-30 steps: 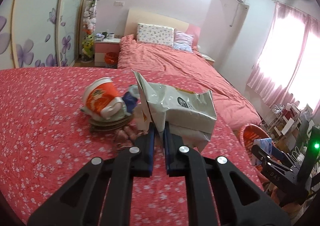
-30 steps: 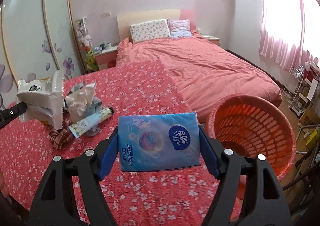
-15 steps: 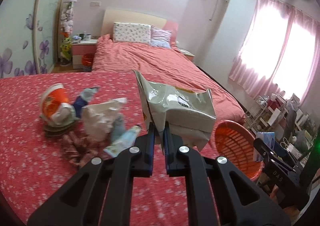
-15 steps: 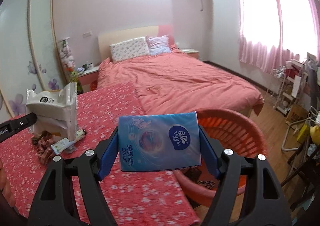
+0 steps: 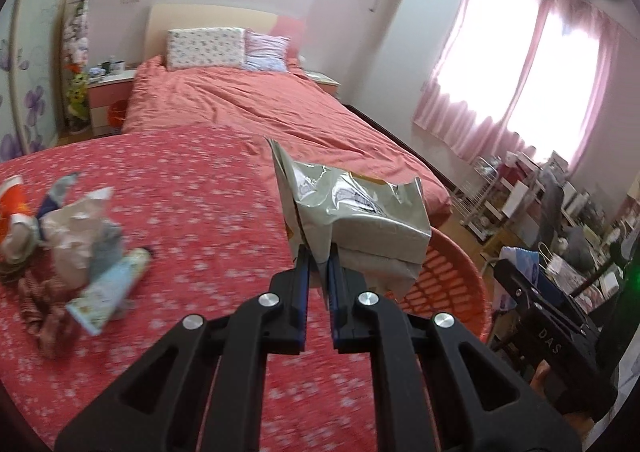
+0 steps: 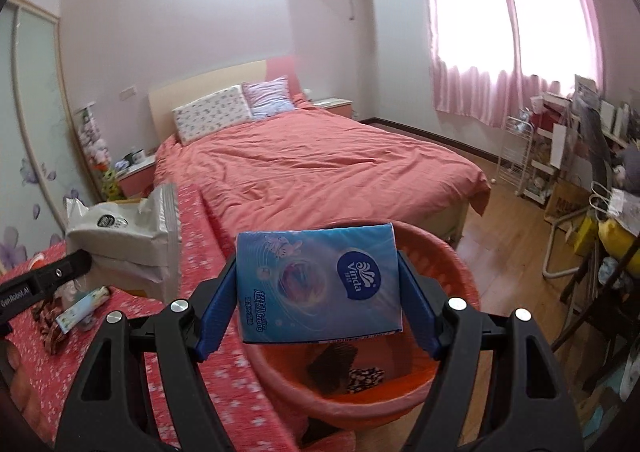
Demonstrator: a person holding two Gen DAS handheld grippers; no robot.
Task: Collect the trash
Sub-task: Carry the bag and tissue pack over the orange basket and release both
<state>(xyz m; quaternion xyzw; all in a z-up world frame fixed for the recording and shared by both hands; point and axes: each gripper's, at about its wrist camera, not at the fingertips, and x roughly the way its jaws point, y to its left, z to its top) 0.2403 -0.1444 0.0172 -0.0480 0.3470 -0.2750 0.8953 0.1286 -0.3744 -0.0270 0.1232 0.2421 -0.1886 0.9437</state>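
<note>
The right claw [image 6: 320, 284] grips a blue tissue pack [image 6: 318, 284] w/ a blue pad on each side. The pack hangs over an orange basket [image 6: 460, 272] w/ some dark bits at the bottom, maybe wrappers, too blurry to tell. To the left, the left claw [image 6: 86, 260] holds a white crinkly bag [image 6: 124, 248] above the red flowery worktop [image 6: 224, 368]. A small tube [image 6: 82, 308] lies on it. Behind is a pink bed [image 6: 320, 168].
</note>
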